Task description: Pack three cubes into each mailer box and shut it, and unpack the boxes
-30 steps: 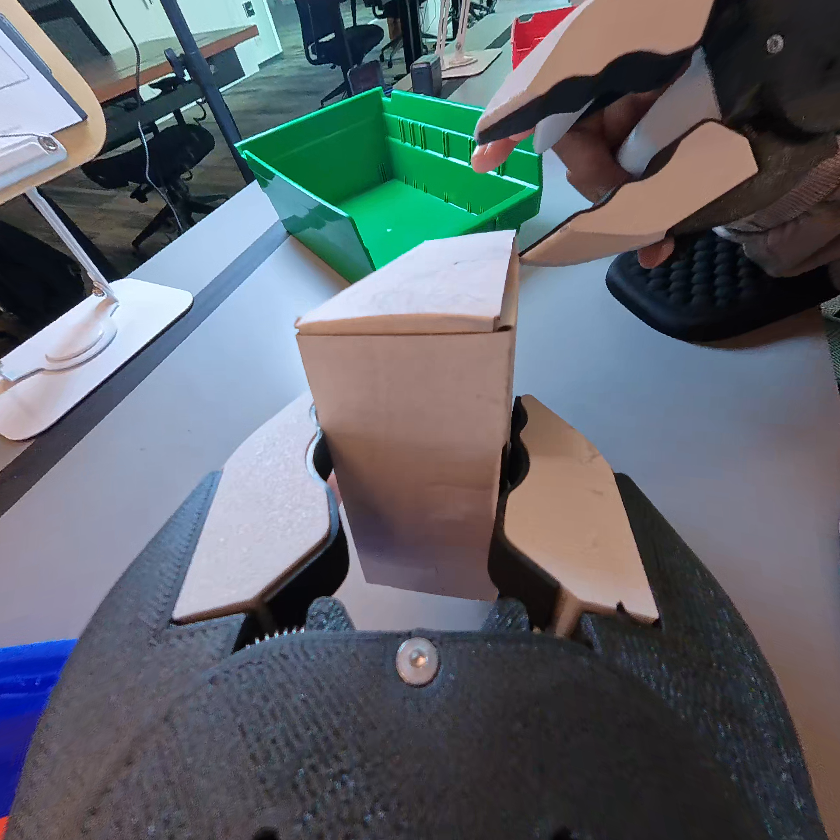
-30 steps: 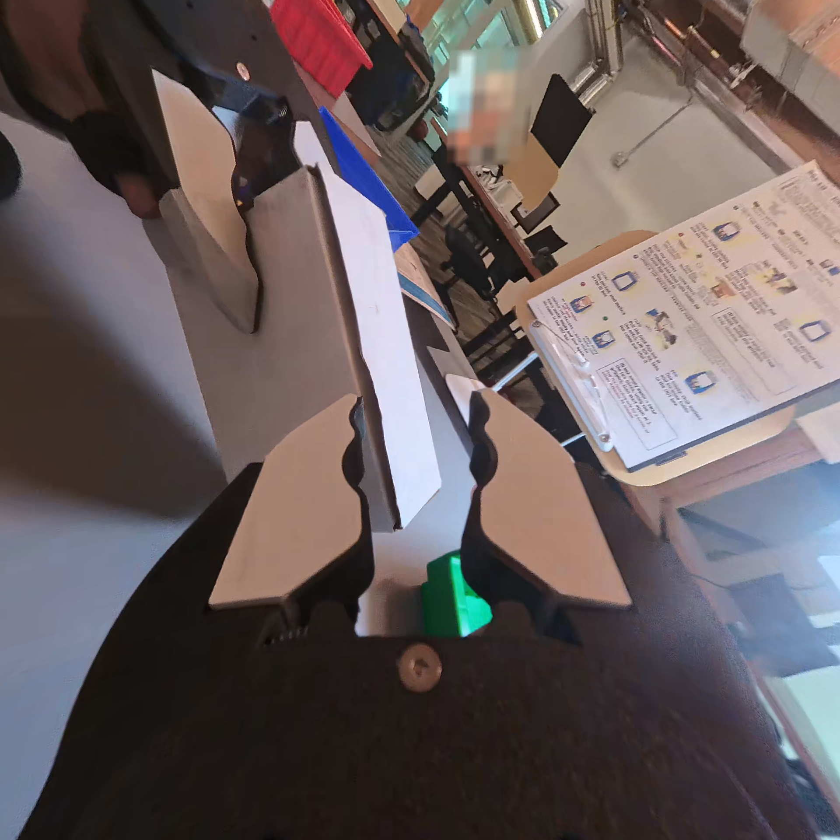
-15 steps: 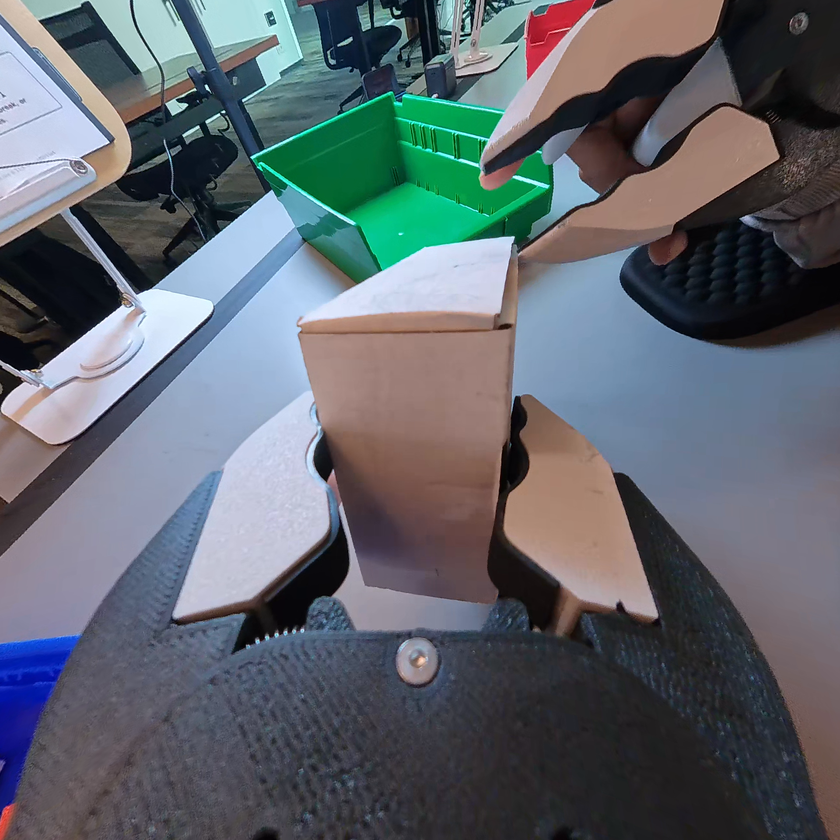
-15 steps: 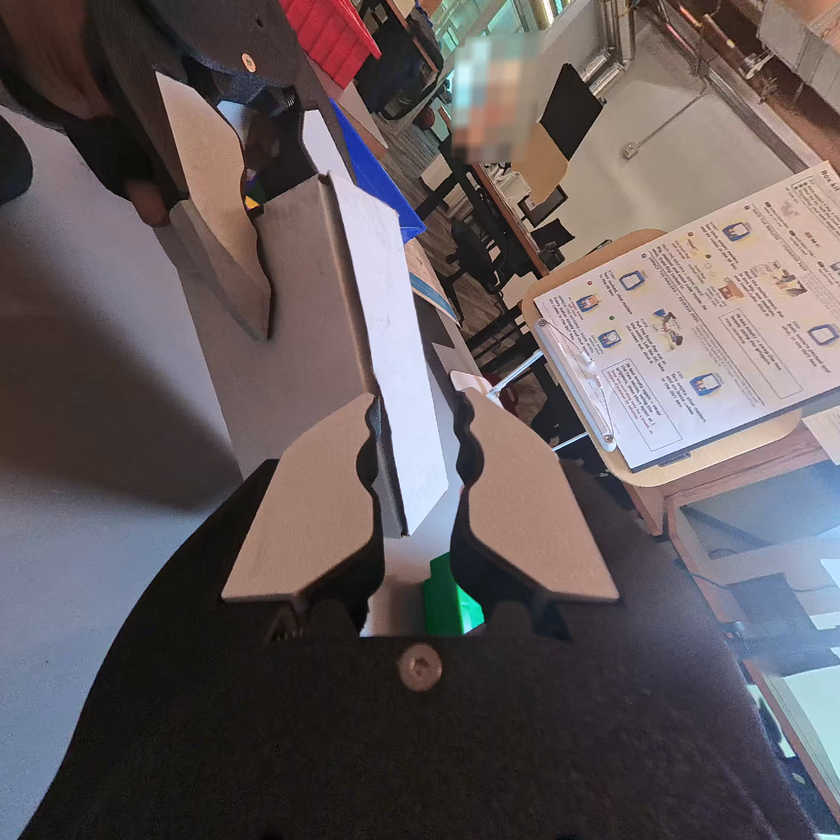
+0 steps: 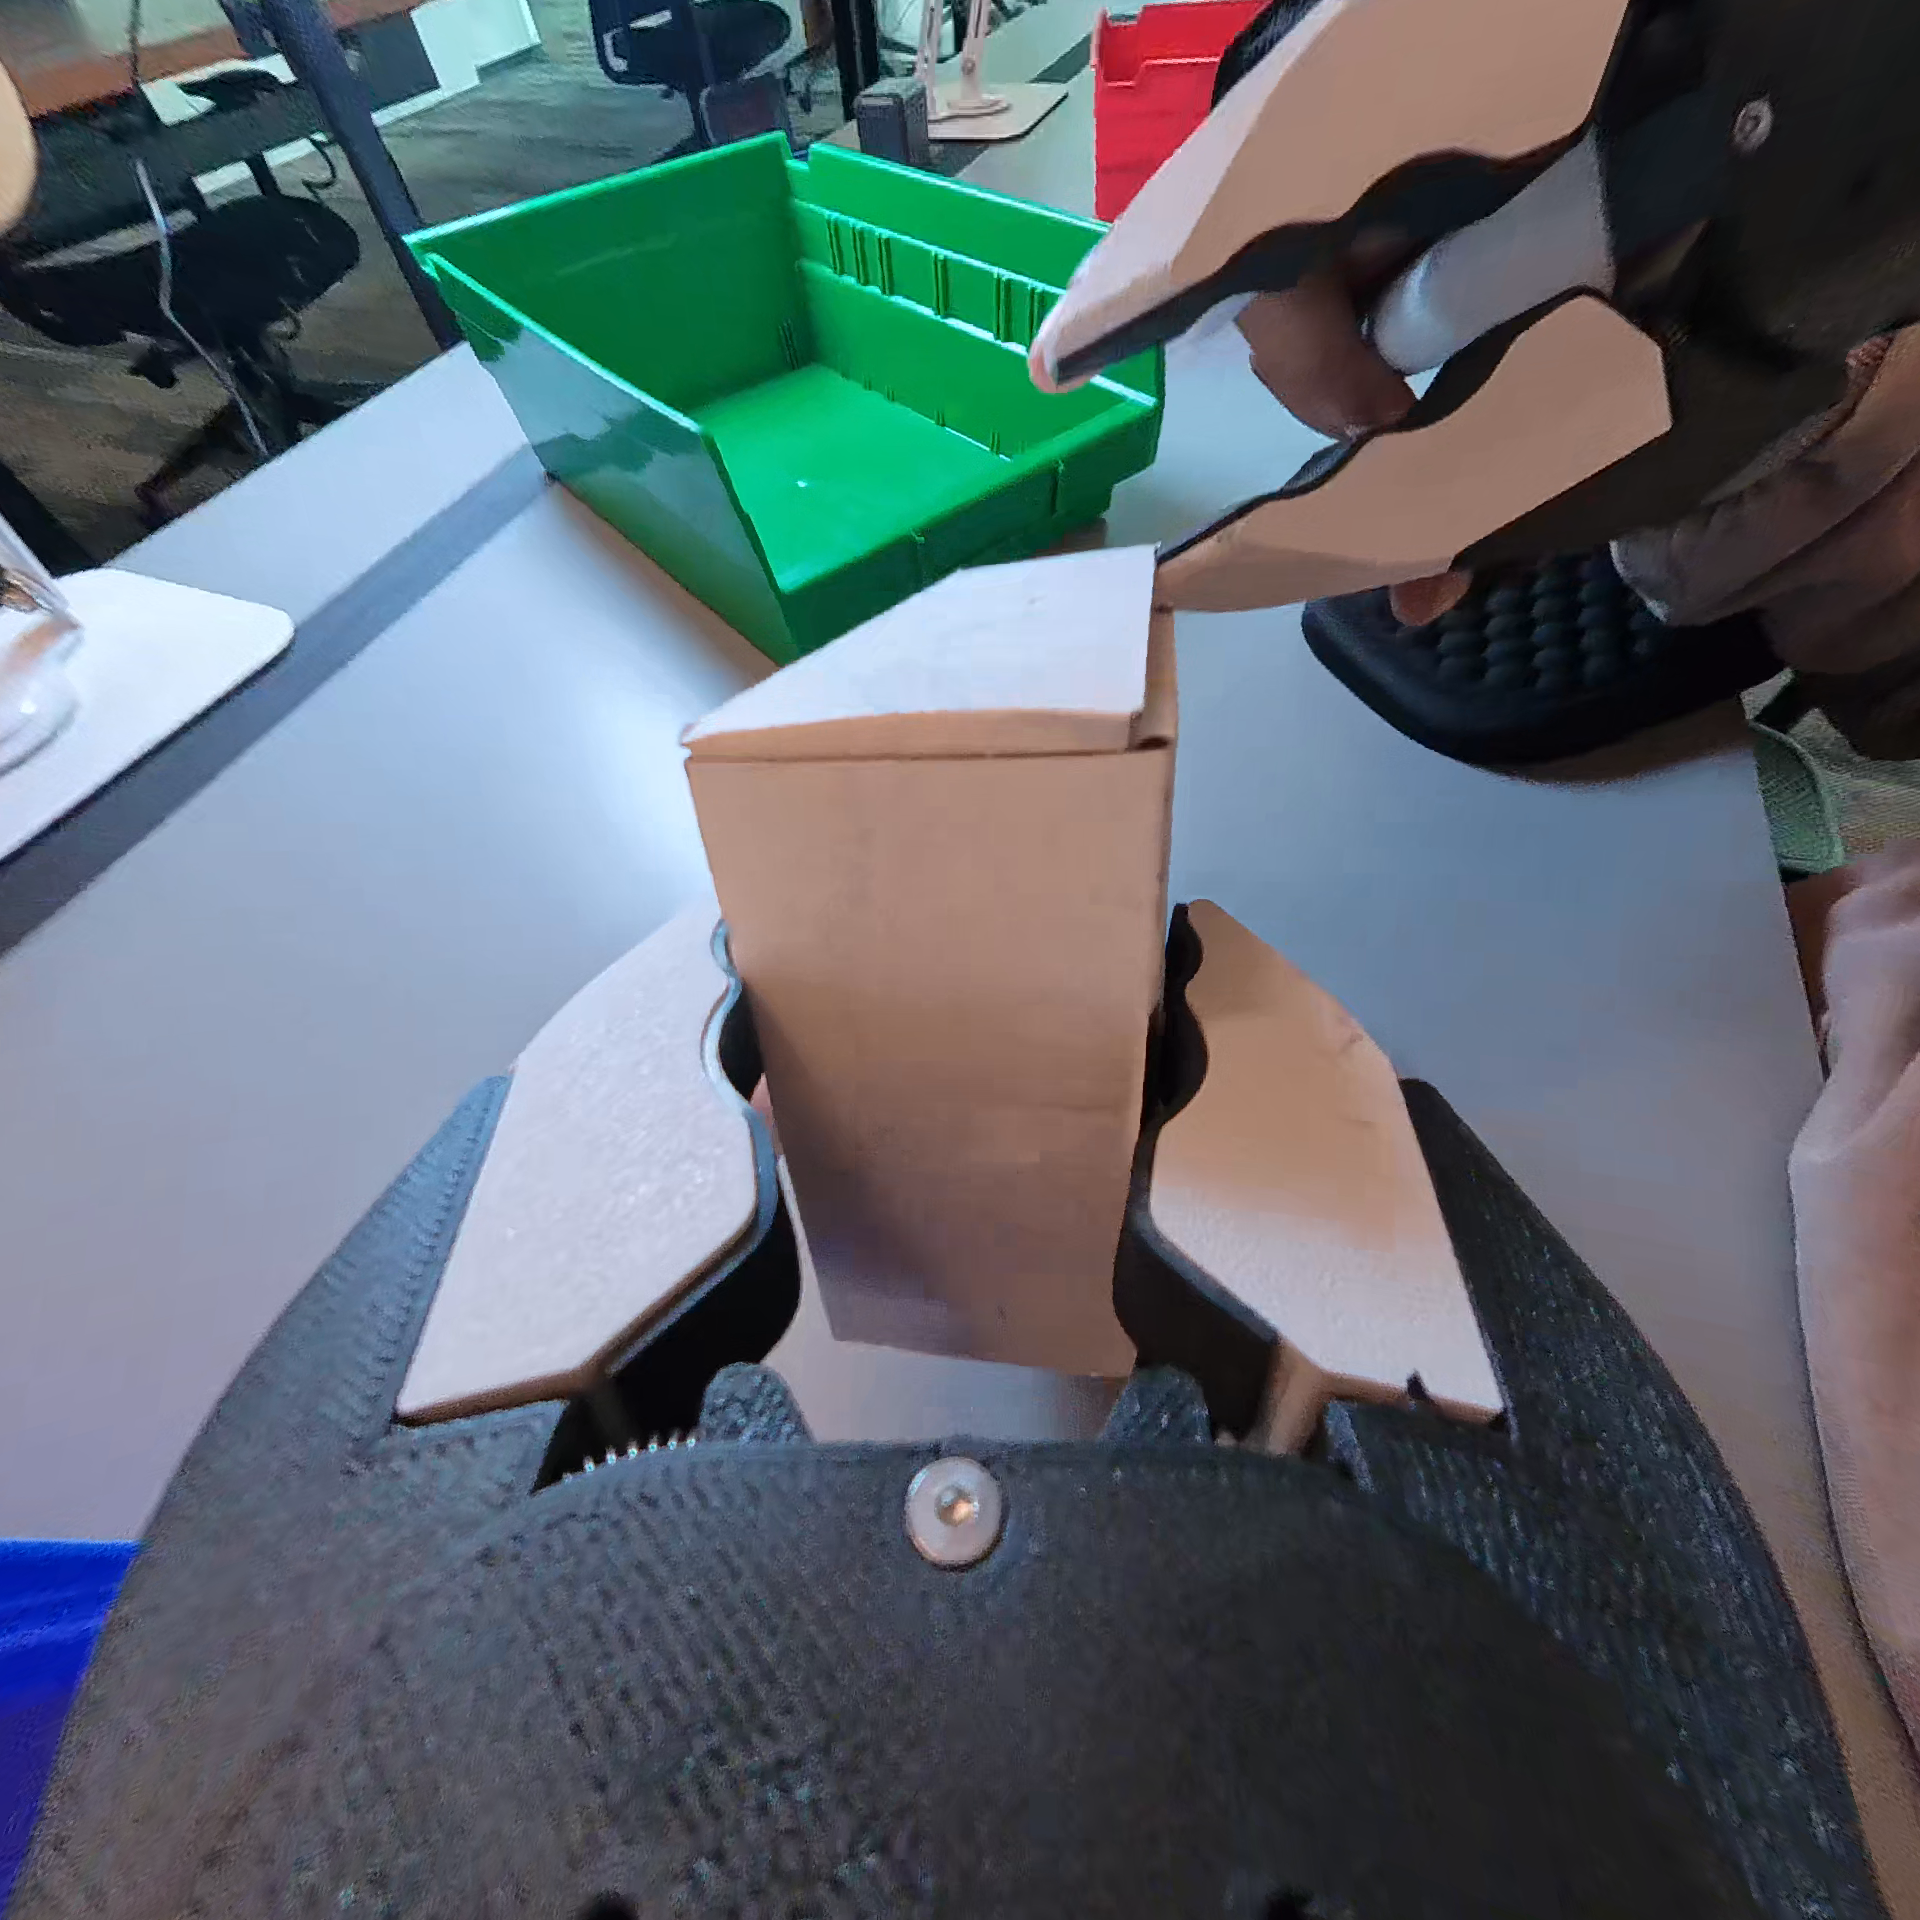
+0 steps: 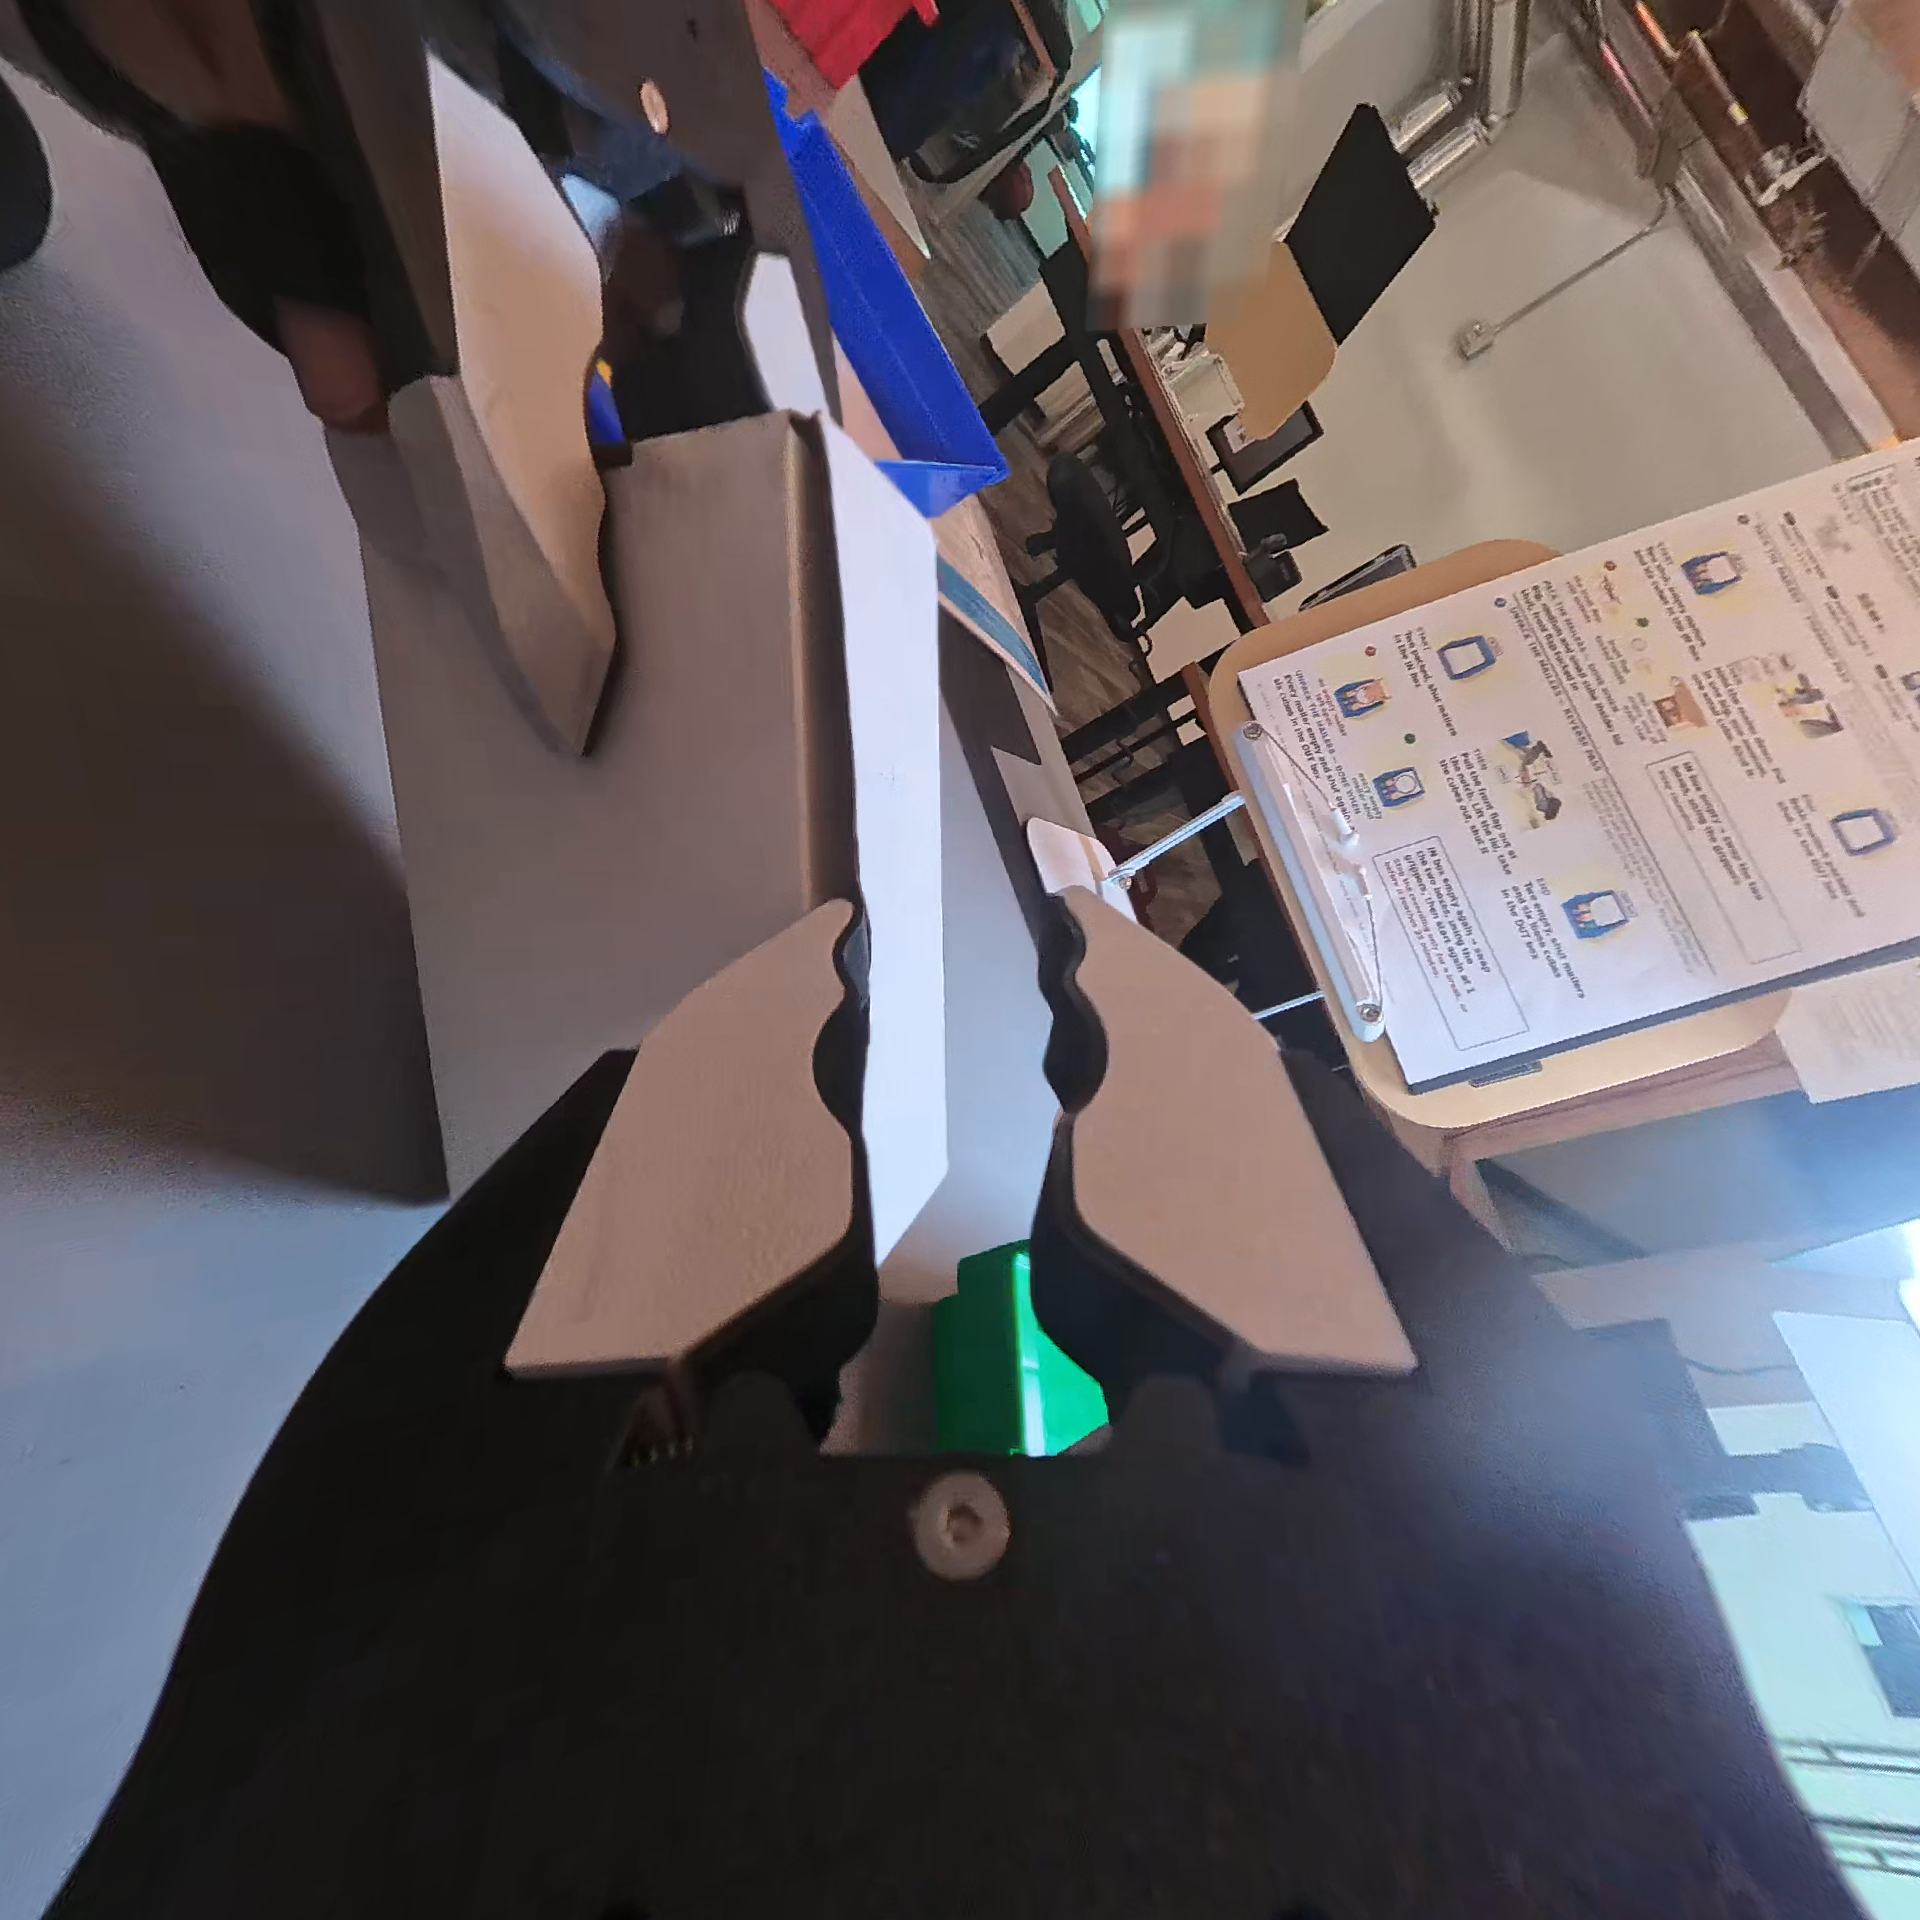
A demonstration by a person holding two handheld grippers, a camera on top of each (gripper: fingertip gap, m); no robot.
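Note:
A brown cardboard mailer box (image 5: 935, 665) stands upright on the grey table (image 5: 364, 883), shut. My left gripper (image 5: 961, 925) is shut on its lower sides. My right gripper (image 5: 1101, 473) hovers at the upper right, open, with its lower fingertip touching the box's top right corner. In the right wrist view the box (image 6: 623, 831) runs away from me and its light face lies between the open jaws of my right gripper (image 6: 951, 909), against the left finger. A left gripper finger (image 6: 509, 540) clamps the far end. No cubes are in view.
An empty green bin (image 5: 644, 270) stands just behind the box. A red bin (image 5: 1153, 94) is farther back. A black knobbed pad (image 5: 1538, 665) lies at the right and a blue bin (image 5: 42, 1662) at the near left. An instruction sheet on a stand (image 6: 1621, 779) is beside the table. The gap from one gripper's tips to the other's is roughly 8 cm.
My right gripper has come down and closer, so its lower fingertip now touches the box's top corner. Its jaws have narrowed a little. The left gripper still holds the box.

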